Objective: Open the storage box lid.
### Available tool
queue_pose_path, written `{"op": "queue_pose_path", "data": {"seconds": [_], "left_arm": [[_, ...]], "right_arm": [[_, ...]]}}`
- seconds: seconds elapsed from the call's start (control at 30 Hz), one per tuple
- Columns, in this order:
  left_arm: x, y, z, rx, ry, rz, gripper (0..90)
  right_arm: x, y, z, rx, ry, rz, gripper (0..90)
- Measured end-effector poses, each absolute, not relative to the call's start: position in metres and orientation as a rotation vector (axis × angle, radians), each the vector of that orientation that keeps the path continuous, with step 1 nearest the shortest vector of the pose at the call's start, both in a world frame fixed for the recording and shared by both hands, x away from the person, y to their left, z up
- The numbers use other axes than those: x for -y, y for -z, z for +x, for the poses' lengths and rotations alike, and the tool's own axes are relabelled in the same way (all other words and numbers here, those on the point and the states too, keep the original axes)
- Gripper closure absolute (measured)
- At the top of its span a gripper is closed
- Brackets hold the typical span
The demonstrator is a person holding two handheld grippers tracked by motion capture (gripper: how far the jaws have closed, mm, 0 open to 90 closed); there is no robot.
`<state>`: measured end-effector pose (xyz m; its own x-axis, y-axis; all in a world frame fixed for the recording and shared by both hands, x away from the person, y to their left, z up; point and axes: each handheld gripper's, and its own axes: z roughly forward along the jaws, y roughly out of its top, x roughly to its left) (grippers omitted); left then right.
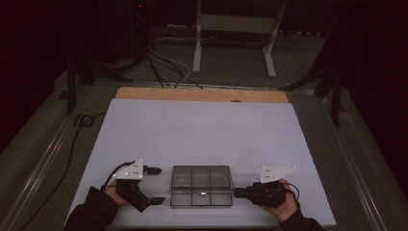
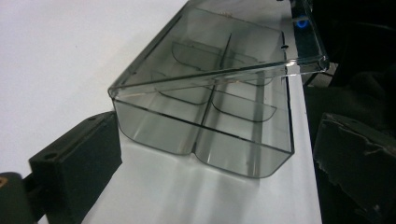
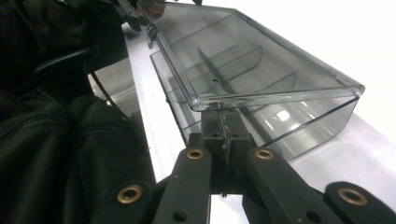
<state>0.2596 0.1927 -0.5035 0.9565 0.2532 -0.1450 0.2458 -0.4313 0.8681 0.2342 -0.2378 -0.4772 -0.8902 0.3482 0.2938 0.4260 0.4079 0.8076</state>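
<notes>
Lying close to the near edge of the white table sheet (image 1: pixel 202 125), midway between the two hands: a smoky clear plastic compartment box (image 1: pixel 201 186), shallow, rectangular, split by low dividers, all its cells looking bare. Standing slightly ajar above it, the hinged lid (image 2: pixel 219 46) – tilting up along one long side in the left gripper view. Seemingly being prised open, then: the right gripper (image 1: pixel 236 192), clenched with its two black jaws pressing flat together and nothing visibly caught between them, nudging its tips in just under the lid's lip at the box's right end. Waiting at the other end, the left gripper (image 1: pixel 160 185), released, jaws spreading wide with the box's left end ahead of the gap, apart from both pads. Probably calling next for a steady upward lever from the right while bracing the base from the left – otherwise risking the light box sliding or tipping off the near edge. Crowding the right gripper view, a dark sleeve (image 3: pixel 56 154). Farther off, well clear of the work: the bare wooden board (image 1: pixel 202 94) edging the sheet's far side, black cables (image 1: pixel 163 67) trailing over the floor, and a pale metal frame (image 1: pixel 235 24).
</notes>
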Motion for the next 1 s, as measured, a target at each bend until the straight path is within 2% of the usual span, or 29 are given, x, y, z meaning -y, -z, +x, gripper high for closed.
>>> {"op": "queue_pose_path", "data": {"seconds": [0.4, 1.0], "left_arm": [[-0.189, 0.494, 0.264, -0.350, 0.014, 2.023, 3.5], [-0.177, 0.490, 0.271, -0.326, -0.068, 2.080, 3.5]], "right_arm": [[0.238, 0.470, 0.239, 2.549, 1.554, -0.736, 89.7], [0.235, 0.464, 0.245, 2.539, 1.587, -0.758, 89.6]]}}
